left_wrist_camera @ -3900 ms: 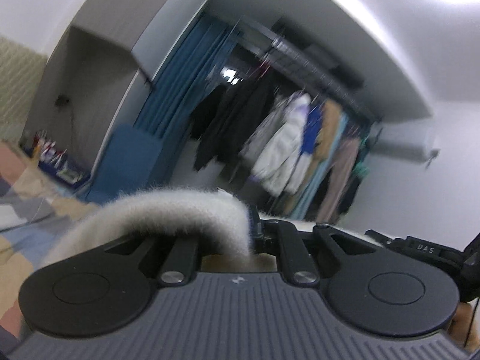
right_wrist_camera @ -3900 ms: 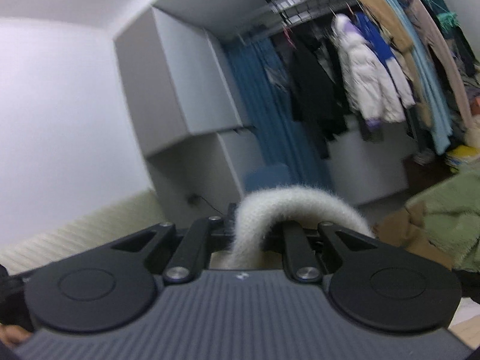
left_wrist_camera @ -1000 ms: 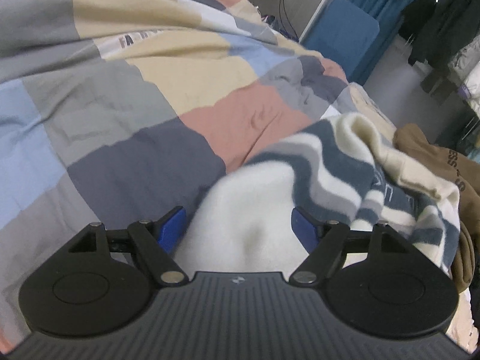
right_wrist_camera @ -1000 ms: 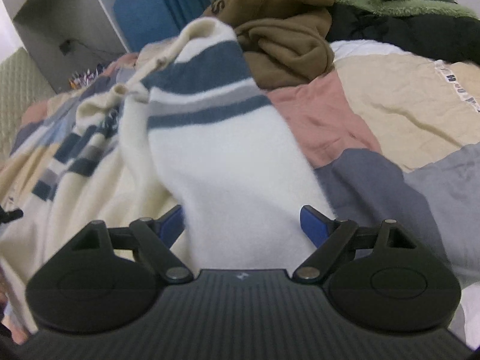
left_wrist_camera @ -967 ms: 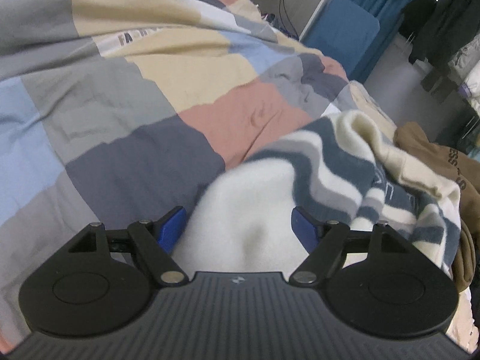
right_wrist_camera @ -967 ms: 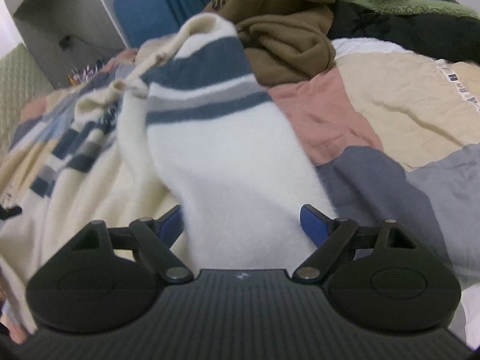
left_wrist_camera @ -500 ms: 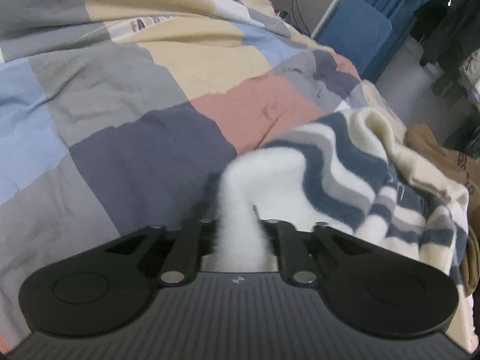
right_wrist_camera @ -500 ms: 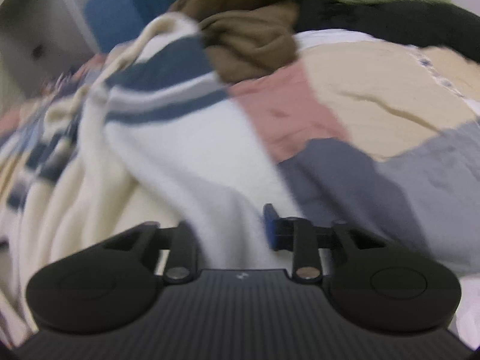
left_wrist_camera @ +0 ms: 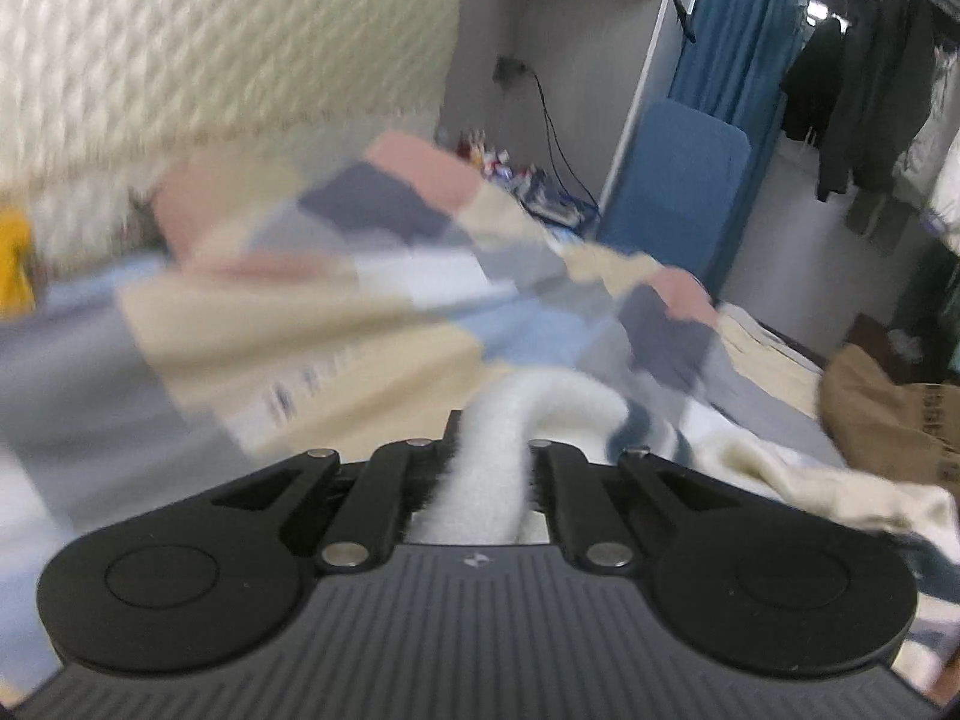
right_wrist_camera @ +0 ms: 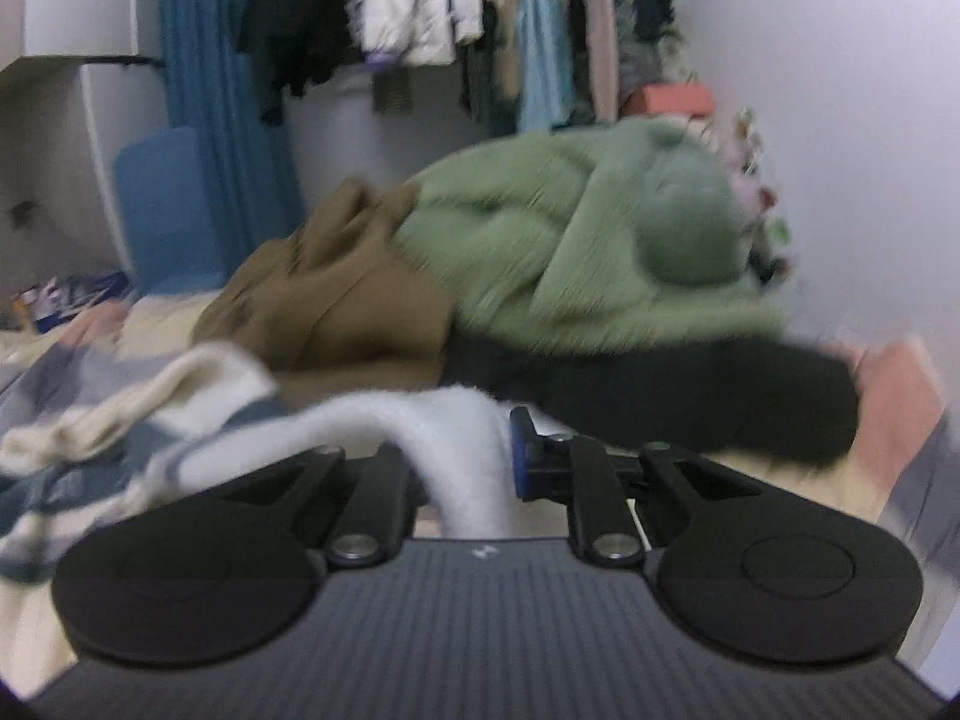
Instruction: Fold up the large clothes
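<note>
Both grippers pinch the striped fleece garment [left_wrist_camera: 489, 468]: left gripper [left_wrist_camera: 487, 462] at lower centre, right gripper [right_wrist_camera: 465, 468] likewise. Only the left view shows the patchwork quilt [left_wrist_camera: 288, 312]; only the right view shows the green fleece [right_wrist_camera: 576, 240] over the brown hoodie [right_wrist_camera: 336, 306] mid-frame.

Left gripper [left_wrist_camera: 487, 468]: black linkage arms, silver pivot screws, ribbed dark-grey housing, two round black caps, small white logo. Right gripper [right_wrist_camera: 462, 462]: same build, blue finger pad [right_wrist_camera: 521, 450] visible centre frame.
</note>
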`<state>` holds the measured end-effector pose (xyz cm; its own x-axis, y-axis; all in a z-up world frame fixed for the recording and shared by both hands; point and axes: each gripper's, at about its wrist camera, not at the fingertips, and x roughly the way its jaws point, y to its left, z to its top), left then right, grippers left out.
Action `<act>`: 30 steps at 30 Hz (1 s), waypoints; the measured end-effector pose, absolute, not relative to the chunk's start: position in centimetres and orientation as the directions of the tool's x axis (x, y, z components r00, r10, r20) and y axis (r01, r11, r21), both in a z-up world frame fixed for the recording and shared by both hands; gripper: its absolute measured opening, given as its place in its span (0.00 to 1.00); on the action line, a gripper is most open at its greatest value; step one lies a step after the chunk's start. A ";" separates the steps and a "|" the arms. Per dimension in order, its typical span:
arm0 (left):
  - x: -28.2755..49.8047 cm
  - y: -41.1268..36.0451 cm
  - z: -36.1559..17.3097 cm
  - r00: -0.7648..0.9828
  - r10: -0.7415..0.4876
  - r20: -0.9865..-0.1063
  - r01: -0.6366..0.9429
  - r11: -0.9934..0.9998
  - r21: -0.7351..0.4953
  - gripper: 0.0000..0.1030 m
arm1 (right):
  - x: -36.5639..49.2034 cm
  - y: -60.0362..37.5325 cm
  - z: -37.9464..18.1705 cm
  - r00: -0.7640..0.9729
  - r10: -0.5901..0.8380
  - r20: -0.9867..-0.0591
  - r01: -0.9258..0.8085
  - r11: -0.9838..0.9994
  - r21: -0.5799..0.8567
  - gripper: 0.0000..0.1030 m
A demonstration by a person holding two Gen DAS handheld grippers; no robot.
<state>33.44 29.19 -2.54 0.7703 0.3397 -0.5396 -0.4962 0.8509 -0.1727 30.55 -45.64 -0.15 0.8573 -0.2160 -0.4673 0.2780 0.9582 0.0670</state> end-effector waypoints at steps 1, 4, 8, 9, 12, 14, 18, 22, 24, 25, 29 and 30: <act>34.5 30.0 -2.1 0.763 0.358 -0.538 -0.503 0.851 -0.148 0.08 | 31.5 -46.4 0.4 0.854 -0.238 -0.463 0.293 0.955 0.050 0.15; 38.1 31.9 -2.5 0.726 0.409 -0.554 -0.532 0.843 -0.075 0.08 | 34.2 -49.2 0.9 0.836 -0.289 -0.466 0.350 0.936 0.047 0.14; 42.2 34.9 -6.1 0.654 0.470 -0.593 -0.587 0.809 -0.006 0.08 | 38.3 -53.0 -1.1 0.781 -0.411 -0.470 0.448 0.893 -0.037 0.14; 43.0 35.6 -7.6 0.635 0.483 -0.602 -0.598 0.801 0.012 0.08 | 39.4 -53.4 -2.1 0.759 -0.444 -0.476 0.470 0.880 -0.071 0.14; 44.8 37.3 -11.9 0.576 0.502 -0.645 -0.628 0.777 0.044 0.08 | 41.4 -55.1 -5.5 0.699 -0.507 -0.504 0.518 0.845 -0.133 0.13; 45.4 37.9 -14.5 0.561 0.499 -0.661 -0.632 0.774 0.048 0.09 | 42.2 -56.0 -8.1 0.669 -0.532 -0.520 0.533 0.830 -0.163 0.13; 46.0 38.6 -17.4 0.538 0.474 -0.697 -0.634 0.772 0.036 0.09 | 43.4 -57.2 -12.7 0.635 -0.527 -0.564 0.550 0.822 -0.149 0.13; 46.0 38.8 -17.6 0.544 0.464 -0.699 -0.635 0.772 0.017 0.12 | 43.2 -57.4 -15.1 0.609 -0.528 -0.592 0.578 0.807 -0.124 0.13; 45.3 38.7 -17.2 0.554 0.452 -0.699 -0.634 0.773 -0.003 0.22 | 42.6 -57.6 -15.2 0.609 -0.521 -0.597 0.589 0.802 -0.099 0.13; 44.8 38.4 -16.9 0.550 0.455 -0.700 -0.635 0.773 0.003 0.40 | 42.1 -57.6 -15.1 0.620 -0.521 -0.587 0.593 0.801 -0.083 0.15; 42.2 37.6 -15.1 0.563 0.438 -0.700 -0.628 0.778 -0.018 0.60 | 39.6 -57.5 -13.9 0.638 -0.470 -0.610 0.614 0.789 0.034 0.50; 41.4 37.2 -14.5 0.566 0.428 -0.705 -0.622 0.783 -0.023 0.60 | 38.8 -57.4 -13.6 0.639 -0.456 -0.619 0.621 0.781 0.066 0.67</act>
<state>41.42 37.21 -14.50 0.5657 0.4283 -0.7046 -0.6219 0.7828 -0.0235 38.85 -57.40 -13.57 0.6394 -0.4555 -0.6194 0.6205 0.7814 0.0659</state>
